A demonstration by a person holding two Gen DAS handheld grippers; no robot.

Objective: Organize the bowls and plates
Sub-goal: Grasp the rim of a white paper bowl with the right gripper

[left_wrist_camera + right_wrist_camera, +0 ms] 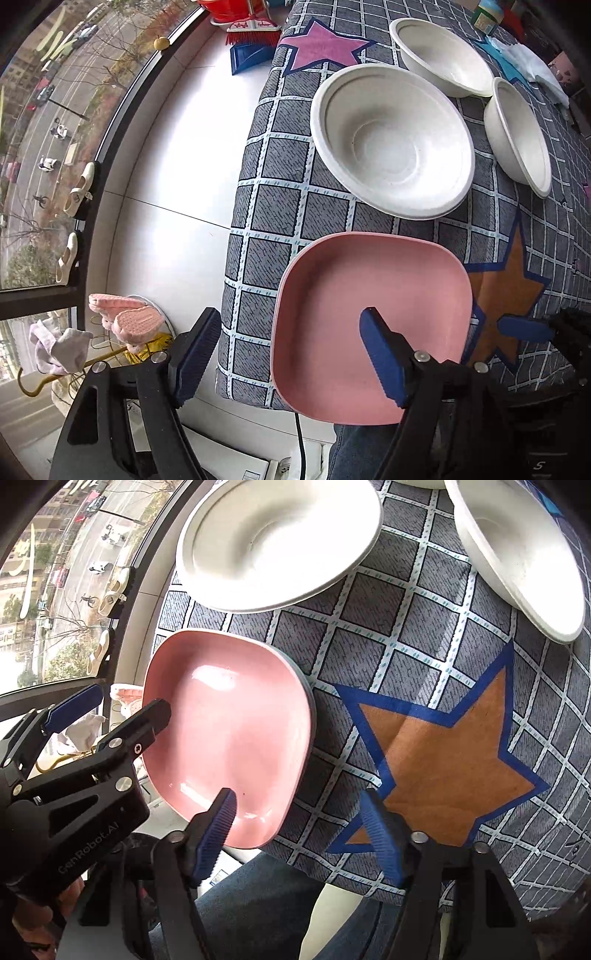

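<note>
Pink square plate [369,325], glossy, lower centre of the left view. Three plain white bowls [391,140] across the upper right. Grey checked cloth [280,206] with a white grid dotted in pale blue; purple star [321,46] at top and orange star [506,295] at right, both edged in dark blue. Left tongs [291,354] black with ribbed blue pads; right tongs [299,834] the same, lower centre of the right view. Red brush [251,33] and blue dustpan [249,55] at top. White floor [177,155]. Pink slippers [125,314], lower left.
</note>
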